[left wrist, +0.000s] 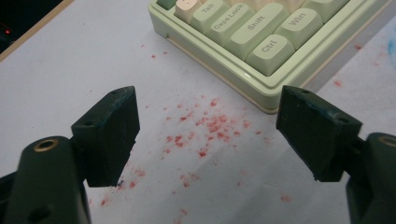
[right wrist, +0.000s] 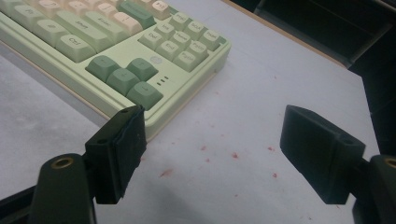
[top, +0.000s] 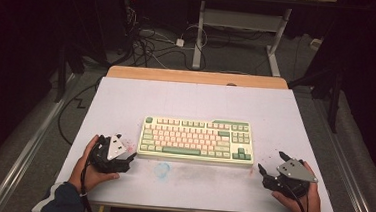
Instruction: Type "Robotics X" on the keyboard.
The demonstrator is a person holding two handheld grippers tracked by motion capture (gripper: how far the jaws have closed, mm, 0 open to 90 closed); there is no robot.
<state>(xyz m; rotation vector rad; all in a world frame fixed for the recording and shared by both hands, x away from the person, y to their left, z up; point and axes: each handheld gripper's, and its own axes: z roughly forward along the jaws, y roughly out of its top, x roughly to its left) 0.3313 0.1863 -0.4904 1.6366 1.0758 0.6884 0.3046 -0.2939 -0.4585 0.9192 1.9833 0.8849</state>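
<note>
While both grippers gape empty, keyboard [top: 197,138] between left gripper [top: 131,158], right gripper [top: 271,164].

In your left gripper view the keyboard [left wrist: 261,42] is cut off at top & right edges, in the right gripper view at top-left, and from the high view its key legends are too small to read.

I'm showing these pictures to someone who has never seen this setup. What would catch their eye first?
Most likely the pastel green and cream keyboard, lying alone in the middle of the white table. Next, the two hand-held grippers flanking it: the left gripper near its left end and the right gripper off its right end, both with fingers spread and nothing between them. Red specks stain the table by the keyboard's left corner.
</note>
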